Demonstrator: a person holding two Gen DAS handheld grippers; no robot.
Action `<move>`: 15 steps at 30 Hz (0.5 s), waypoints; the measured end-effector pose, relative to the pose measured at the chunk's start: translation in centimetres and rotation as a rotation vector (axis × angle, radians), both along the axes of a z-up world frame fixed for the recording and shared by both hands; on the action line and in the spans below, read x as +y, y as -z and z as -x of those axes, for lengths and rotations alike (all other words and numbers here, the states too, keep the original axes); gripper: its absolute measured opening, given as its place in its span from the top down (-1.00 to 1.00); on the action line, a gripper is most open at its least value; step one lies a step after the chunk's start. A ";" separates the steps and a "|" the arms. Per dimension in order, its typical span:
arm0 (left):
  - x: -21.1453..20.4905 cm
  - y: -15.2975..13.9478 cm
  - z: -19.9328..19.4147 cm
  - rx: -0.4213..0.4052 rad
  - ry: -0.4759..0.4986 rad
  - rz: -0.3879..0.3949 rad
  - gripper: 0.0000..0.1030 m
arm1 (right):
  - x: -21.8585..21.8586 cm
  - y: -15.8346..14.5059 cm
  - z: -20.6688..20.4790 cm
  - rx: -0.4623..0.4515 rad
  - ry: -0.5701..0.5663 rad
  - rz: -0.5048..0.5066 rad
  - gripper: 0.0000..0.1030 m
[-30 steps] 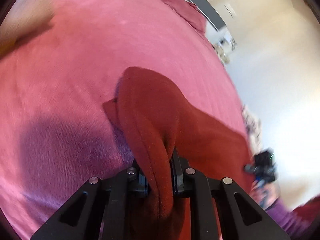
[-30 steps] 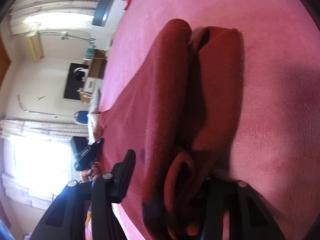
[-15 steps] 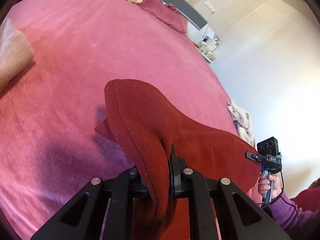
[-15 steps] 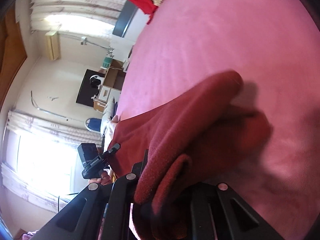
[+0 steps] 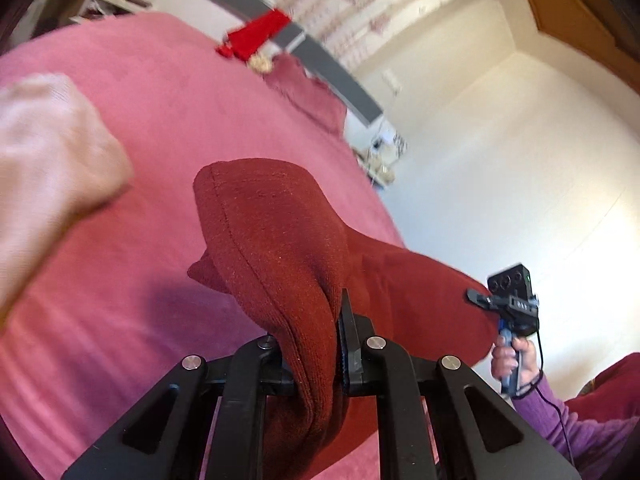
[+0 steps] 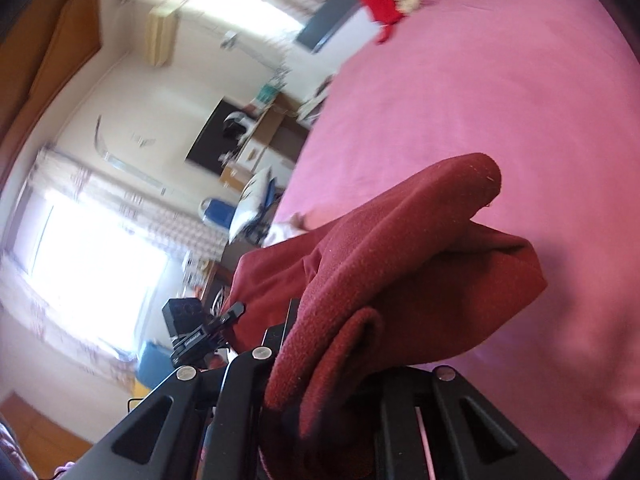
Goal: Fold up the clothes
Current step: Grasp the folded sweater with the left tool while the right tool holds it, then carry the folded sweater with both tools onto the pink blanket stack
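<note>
The left tool (image 5: pixel 316 360) is clamped on a thick fold of the dark red knitted garment (image 5: pixel 280 256), the cloth bunched between its two black fingers and spilling down past them. From that grip the garment rises in a rounded hump with a seam running along it, then stretches away to the right toward the other tool (image 5: pixel 510 300), which shows there as a small black unit gripped by a hand (image 5: pixel 514 360) in a purple sleeve (image 5: pixel 560 420).

In the right wrist view, the right tool (image 6: pixel 320 360) is likewise closed on the same dark red garment (image 6: pixel 400 264), a rolled edge of it pinched between the fingers; beyond the grip one flap folds over another. The cloth hangs between the two tools, lifted above the pink plush bedspread (image 5: pixel 168 120), and casts a shadow on it.

Farther out on the bed lies a pale beige knitted piece (image 5: pixel 48 152), blurred, at the left edge. At the far end of the bed sits a bright red cloth item (image 5: pixel 256 36) against a grey headboard (image 5: pixel 280 32), with curtained windows (image 6: pixel 92 240) beyond.
</note>
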State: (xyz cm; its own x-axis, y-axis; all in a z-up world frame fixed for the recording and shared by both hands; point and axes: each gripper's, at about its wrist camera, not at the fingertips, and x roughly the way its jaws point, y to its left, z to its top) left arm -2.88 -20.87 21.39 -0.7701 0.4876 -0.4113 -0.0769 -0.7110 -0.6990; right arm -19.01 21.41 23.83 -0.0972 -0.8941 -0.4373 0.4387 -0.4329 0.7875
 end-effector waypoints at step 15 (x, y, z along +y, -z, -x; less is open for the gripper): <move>-25.2 5.0 -17.6 -0.103 -0.619 0.022 0.73 | -45.6 1.9 6.8 0.017 -0.444 -0.052 0.78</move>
